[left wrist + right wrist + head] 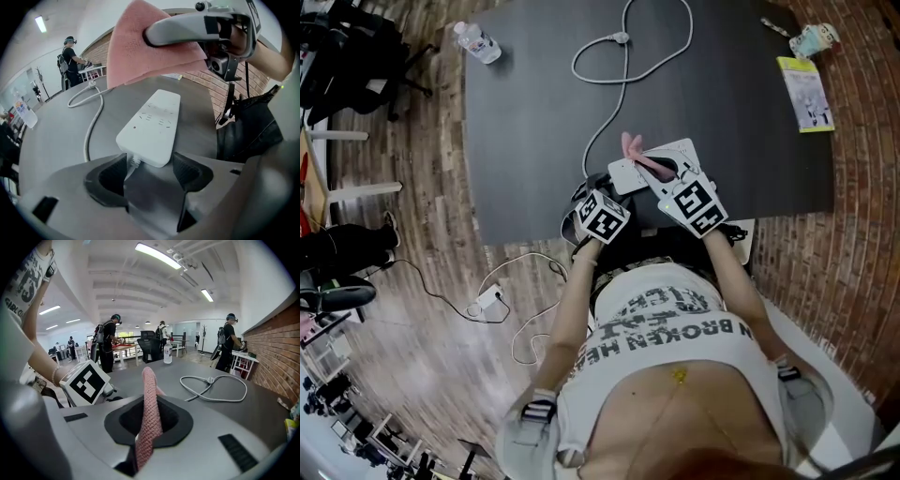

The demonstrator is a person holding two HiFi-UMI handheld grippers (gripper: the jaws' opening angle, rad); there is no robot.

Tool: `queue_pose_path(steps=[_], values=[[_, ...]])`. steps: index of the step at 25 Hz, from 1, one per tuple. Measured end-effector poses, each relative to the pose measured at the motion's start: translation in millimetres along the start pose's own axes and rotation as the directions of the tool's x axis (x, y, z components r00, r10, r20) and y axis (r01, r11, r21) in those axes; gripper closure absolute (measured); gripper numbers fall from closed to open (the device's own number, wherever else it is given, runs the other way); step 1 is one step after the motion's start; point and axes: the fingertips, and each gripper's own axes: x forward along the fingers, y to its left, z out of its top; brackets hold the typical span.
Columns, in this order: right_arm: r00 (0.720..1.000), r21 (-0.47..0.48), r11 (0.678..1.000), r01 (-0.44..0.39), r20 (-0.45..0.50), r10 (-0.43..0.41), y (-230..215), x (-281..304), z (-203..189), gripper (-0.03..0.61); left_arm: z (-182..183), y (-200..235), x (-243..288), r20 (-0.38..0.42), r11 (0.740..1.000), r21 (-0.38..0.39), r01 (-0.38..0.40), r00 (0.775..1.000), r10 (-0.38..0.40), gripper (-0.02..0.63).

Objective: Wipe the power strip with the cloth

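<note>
The white power strip [652,161] lies flat on the dark table [534,112], close to its near edge. In the left gripper view the power strip [152,124] points away from me, and its cable end sits just ahead of the two dark fingers. My left gripper [150,165] is open around that end, and its pads do not press on it. My right gripper [149,404] is shut on a pink cloth [149,399], pinched edge-on between its jaws. The cloth [145,51] hangs from that gripper [187,33] above the strip's far half.
The strip's white cable [614,56] loops across the table's far middle. A water bottle [478,42] lies at the far left corner. A booklet [804,94] and a small packet [814,39] sit at the far right. Several people stand at tables beyond.
</note>
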Motion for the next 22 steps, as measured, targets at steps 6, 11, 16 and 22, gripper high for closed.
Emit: queue_pose_path(steps=[6,11,16,22], values=[[0.987,-0.079,0.989,-0.122,-0.111,0.113,18,32,-21,0.561,1,2,7,-0.018,1.000,0.004,0.005,1.000,-0.005,0.325],[0.957,-0.109,0.969,-0.222,-0.213,0.196,32,57,-41,0.561,1,3,7,-0.011,1.000,0.008,0.009,1.000,-0.009,0.325],[0.928,-0.110,0.952,-0.286,-0.279,0.246,44,76,-56,0.561,1,3,7,0.003,1.000,0.007,0.008,1.000,-0.008,0.325],[0.908,-0.082,0.951,-0.299,-0.331,0.257,50,89,-70,0.561,1,3,6,0.003,1.000,0.004,0.007,1.000,-0.007,0.325]])
